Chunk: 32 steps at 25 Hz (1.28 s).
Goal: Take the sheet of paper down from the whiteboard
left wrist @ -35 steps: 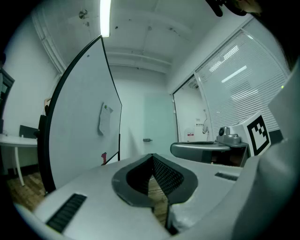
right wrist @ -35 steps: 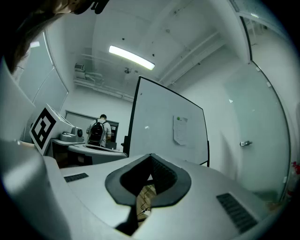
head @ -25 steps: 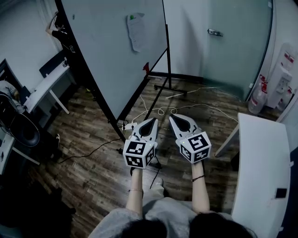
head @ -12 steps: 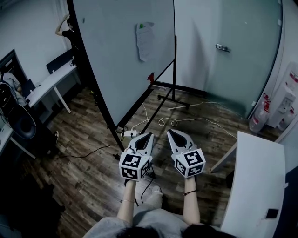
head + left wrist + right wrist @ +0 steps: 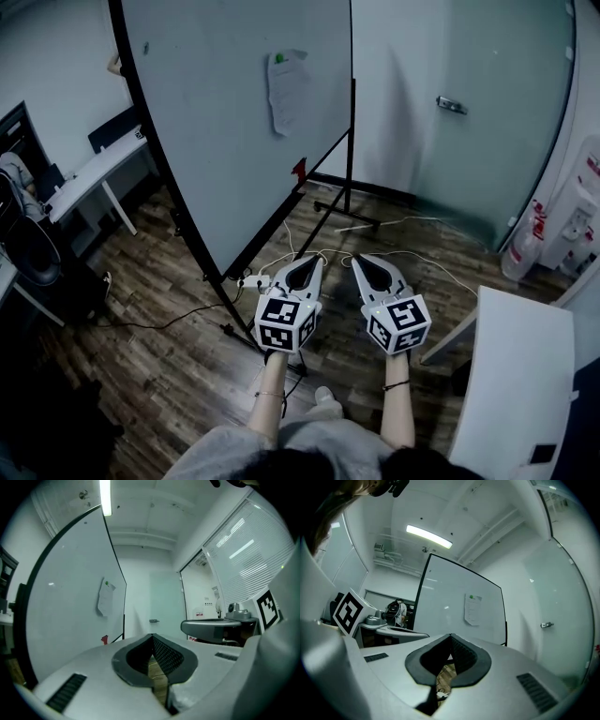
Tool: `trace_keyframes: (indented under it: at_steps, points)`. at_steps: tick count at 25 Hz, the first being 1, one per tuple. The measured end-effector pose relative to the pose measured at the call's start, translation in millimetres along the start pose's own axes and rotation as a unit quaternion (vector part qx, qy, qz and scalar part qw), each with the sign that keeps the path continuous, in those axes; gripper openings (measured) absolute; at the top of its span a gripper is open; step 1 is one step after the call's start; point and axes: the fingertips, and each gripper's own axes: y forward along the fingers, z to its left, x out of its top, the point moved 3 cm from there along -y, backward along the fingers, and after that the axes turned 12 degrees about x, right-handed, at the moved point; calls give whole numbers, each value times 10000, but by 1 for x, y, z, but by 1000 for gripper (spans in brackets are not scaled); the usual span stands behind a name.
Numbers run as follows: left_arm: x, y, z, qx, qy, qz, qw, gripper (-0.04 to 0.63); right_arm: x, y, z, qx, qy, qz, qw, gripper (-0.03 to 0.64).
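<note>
we face the whiteboard, sheet of paper pinned up.
left gripper and right gripper both closed, empty, well short of it.

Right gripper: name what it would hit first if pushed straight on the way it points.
The right gripper would probably meet the whiteboard, on bare surface just left of the sheet of paper; the way there looks free, though depth is unclear.

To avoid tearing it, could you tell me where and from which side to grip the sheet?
Probably the lower edge of the sheet of paper, from the front: only a green magnet pins its top to the whiteboard, so the bottom hangs unpinned.
</note>
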Motion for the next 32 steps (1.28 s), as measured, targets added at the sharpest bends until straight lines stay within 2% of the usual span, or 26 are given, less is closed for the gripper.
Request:
trace_keyframes:
  at_steps: [2,6,12,17,22,26,32]
  points:
    - [9,21,-2,-113,35,-69,9999,3,2,8,-22,-75,-5,12,10000,0]
    - [18,60,6,-88,42,-98,9999,3,-1,27,-59,-191,66,11,9998,1]
    - [14,113,18,20,-2,23,10000,3,-4,54,-101,-79,95,-19,9999,2]
    - [16,146,21,-62,38,5,10000,3,-5,73,-131,-22,71,-14,10000,0]
    - [15,162,35,140,-13,3,9999,3,-8,94,-146,130,92,-19,9999,2]
    - [5,159,48,357,-111,56,9993,3,-14,108,-145,314,151,-38,9994,1]
    - [-7,154,61,635,-58,182,9978,3,-23,127,-144,589,286,-62,9978,0]
